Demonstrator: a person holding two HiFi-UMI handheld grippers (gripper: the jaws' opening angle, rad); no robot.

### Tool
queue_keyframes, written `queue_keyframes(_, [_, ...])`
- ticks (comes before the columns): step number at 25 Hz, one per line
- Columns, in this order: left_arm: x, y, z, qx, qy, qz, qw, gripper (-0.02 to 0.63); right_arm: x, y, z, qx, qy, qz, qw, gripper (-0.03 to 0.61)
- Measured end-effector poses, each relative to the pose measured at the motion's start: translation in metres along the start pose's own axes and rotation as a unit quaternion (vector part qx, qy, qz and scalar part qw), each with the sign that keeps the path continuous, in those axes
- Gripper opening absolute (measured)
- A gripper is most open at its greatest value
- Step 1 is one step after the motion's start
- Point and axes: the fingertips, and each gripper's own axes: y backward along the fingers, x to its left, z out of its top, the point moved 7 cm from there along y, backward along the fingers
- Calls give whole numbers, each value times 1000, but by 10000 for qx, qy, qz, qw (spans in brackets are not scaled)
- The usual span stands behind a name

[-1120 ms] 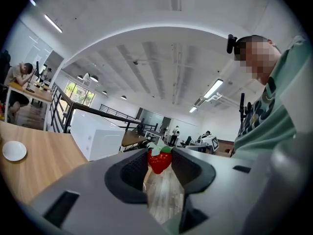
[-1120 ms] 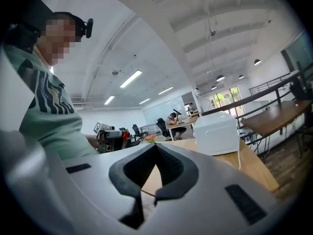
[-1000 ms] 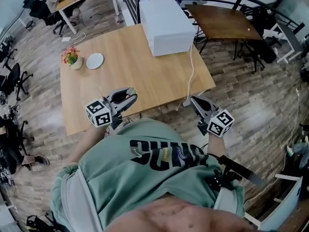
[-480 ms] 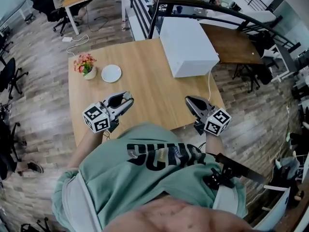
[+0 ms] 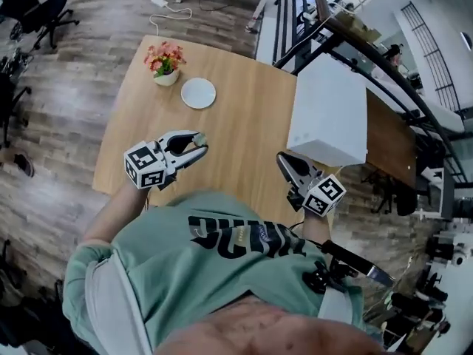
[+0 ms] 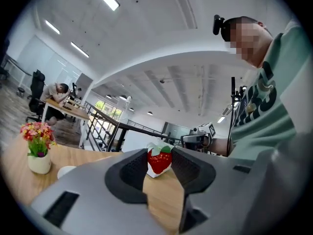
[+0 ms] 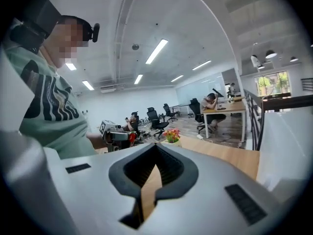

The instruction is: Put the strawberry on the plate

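Observation:
A red strawberry (image 6: 159, 160) with a green top sits between the pad tips of my left gripper (image 6: 160, 166), which is shut on it. In the head view that left gripper (image 5: 196, 146) hovers over the near part of the wooden table (image 5: 244, 124), with the strawberry (image 5: 200, 136) at its tip. A small white plate (image 5: 198, 93) lies further up the table, beside a flower pot (image 5: 164, 63). The plate (image 6: 66, 171) also shows low at the left of the left gripper view. My right gripper (image 5: 284, 161) is shut and holds nothing, near the table's front right.
A large white box (image 5: 329, 113) stands on the table's right side, close to my right gripper. The flower pot (image 6: 38, 153) is just left of the plate. Office chairs (image 5: 33, 9) and a railing (image 5: 295, 13) surround the table, and a seated person (image 7: 212, 104) is at a far desk.
The head view has swung, so the table now lies turned and the plate is nearly straight ahead of the left gripper. Both grippers keep their place at the table's near edge, the strawberry still held.

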Motion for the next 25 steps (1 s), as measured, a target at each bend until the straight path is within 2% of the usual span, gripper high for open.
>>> queue_keyframes(3, [1,-24,-12,-23,131,623,9980,153,-46,-8,-20,159,59,495,9986,8])
queue_keyframes(5, [-1,-32,-17,-116,268,773,9966,153,-64,-17,-19,160,204,695,9972,8])
queue_keyframes(8, [-6,-13,-22,102,428,967,9943,153,-60,-39,-17,-22,245,852,9961,8])
queue_keyframes(11, [0,-3,-15,118,480,1072,9930,153,-55,-46,-16,-156,178,846,9961,8])
queue_keyframes(18, [44,-9,-1,230,197,1051,9940,153,-62,-48,-22,-205,-51,551,9983,8])
queue_keyframes(25, [88,-17,11,164,-69,1135,9934,153,-74,-59,-18,-58,-31,435,9990,8])
